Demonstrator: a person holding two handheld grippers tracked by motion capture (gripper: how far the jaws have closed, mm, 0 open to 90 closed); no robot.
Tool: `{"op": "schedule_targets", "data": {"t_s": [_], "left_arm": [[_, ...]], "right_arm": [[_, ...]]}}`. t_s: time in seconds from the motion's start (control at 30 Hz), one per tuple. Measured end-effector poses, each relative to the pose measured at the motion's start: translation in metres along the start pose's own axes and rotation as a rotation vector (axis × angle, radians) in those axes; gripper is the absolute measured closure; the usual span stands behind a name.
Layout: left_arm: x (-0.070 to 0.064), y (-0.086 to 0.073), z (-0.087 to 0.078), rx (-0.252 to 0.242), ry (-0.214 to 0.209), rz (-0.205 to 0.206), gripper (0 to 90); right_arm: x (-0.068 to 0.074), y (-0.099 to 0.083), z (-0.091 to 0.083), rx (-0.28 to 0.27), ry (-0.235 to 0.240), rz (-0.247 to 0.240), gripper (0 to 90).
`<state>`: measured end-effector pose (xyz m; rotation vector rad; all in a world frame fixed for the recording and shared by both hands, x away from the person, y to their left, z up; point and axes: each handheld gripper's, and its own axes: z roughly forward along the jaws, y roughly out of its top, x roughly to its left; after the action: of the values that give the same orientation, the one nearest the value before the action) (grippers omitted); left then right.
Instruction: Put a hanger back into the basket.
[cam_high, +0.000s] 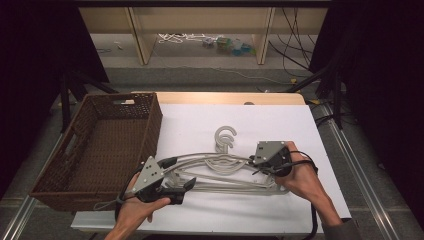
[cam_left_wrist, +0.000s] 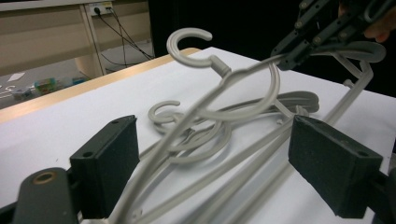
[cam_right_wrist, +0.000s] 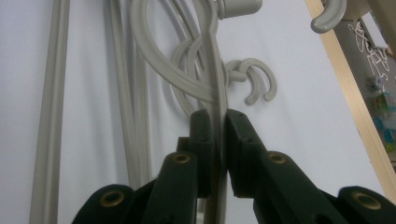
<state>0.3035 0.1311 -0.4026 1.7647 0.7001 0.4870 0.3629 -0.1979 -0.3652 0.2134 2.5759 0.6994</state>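
Several grey plastic hangers (cam_high: 227, 184) lie in a pile mid-table, their hooks (cam_high: 225, 136) pointing to the far side. One hanger (cam_high: 210, 158) is raised above the pile. My right gripper (cam_high: 253, 161) is shut on its right arm, and its own view has the thin bar (cam_right_wrist: 217, 100) clamped between the pads of my right gripper (cam_right_wrist: 218, 123). My left gripper (cam_high: 179, 173) is open at the left end. In its view the raised hanger's arm (cam_left_wrist: 205, 100) runs between the wide-apart pads of the left gripper (cam_left_wrist: 215, 172), close to the left pad (cam_left_wrist: 109, 161). The right gripper (cam_left_wrist: 289, 58) is at top right.
A brown wicker basket (cam_high: 150, 125) stands at the table's left side, close to my left hand. The white table top (cam_high: 285, 125) ends in a wooden edge (cam_high: 225, 97) at the back. Beyond it are floor cables and shelf legs.
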Motion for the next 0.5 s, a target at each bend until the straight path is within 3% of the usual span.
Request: {"op": "schedule_targets", "data": {"t_s": [0.17,0.3,0.37,0.5], "left_arm": [[0.000,0.014,0.016,0.034,-0.027,0.034,16.0],[0.004,0.019,0.028,0.053,-0.048,0.023,16.6],[0.004,0.020,0.033,0.073,-0.057,0.047,17.0],[0.003,0.025,0.044,0.087,-0.071,0.048,18.0]], "right_arm": [[0.004,-0.005,-0.006,-0.005,-0.008,0.002,82.2],[0.007,-0.006,-0.006,-0.009,-0.009,-0.011,82.2],[0.008,-0.005,-0.007,-0.011,-0.004,-0.018,82.2],[0.011,-0.002,-0.007,-0.018,0.003,-0.033,82.2]]}}
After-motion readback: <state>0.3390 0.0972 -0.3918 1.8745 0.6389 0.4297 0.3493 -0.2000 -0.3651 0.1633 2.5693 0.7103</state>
